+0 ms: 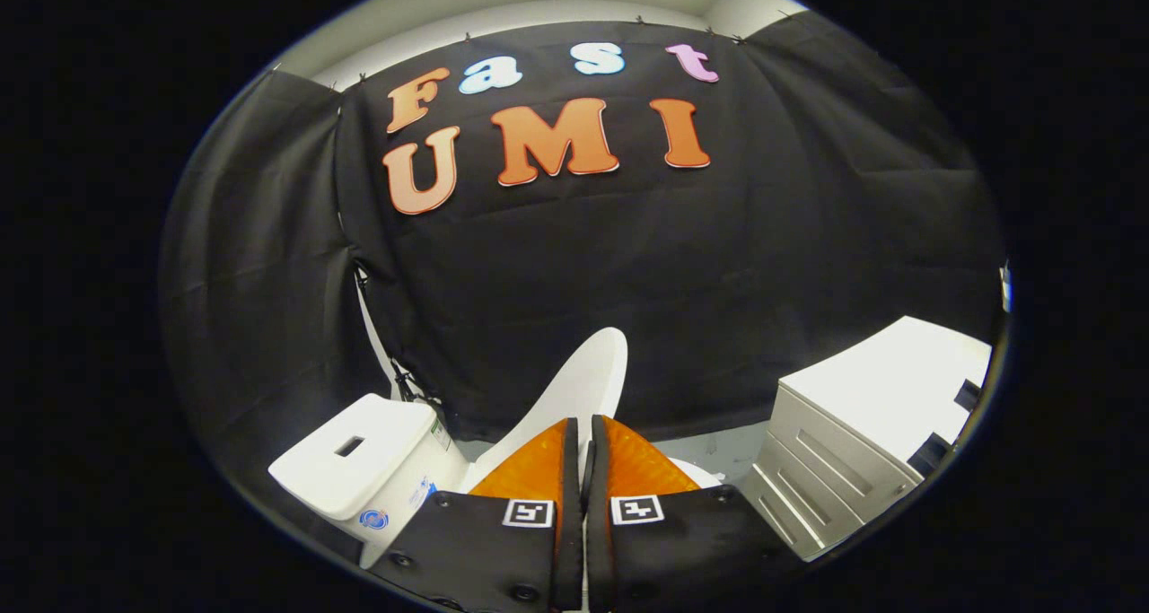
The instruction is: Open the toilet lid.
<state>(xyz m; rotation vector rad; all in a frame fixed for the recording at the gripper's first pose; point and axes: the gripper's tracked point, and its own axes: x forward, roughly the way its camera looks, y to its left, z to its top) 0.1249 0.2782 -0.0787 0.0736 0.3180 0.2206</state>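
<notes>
Cabinet (862, 415) sits well apart, off to the right of the toilet; tank (359, 456) is left of the fingers. Lid (583, 384) is raised on edge, long axis up-down, tip leaning toward the wall, its lower part between the 2 fingers. Gripper (579, 433) looks pinched on the lid edge. Step: mid-lift; next, probably push it back to rest, then let go.
</notes>
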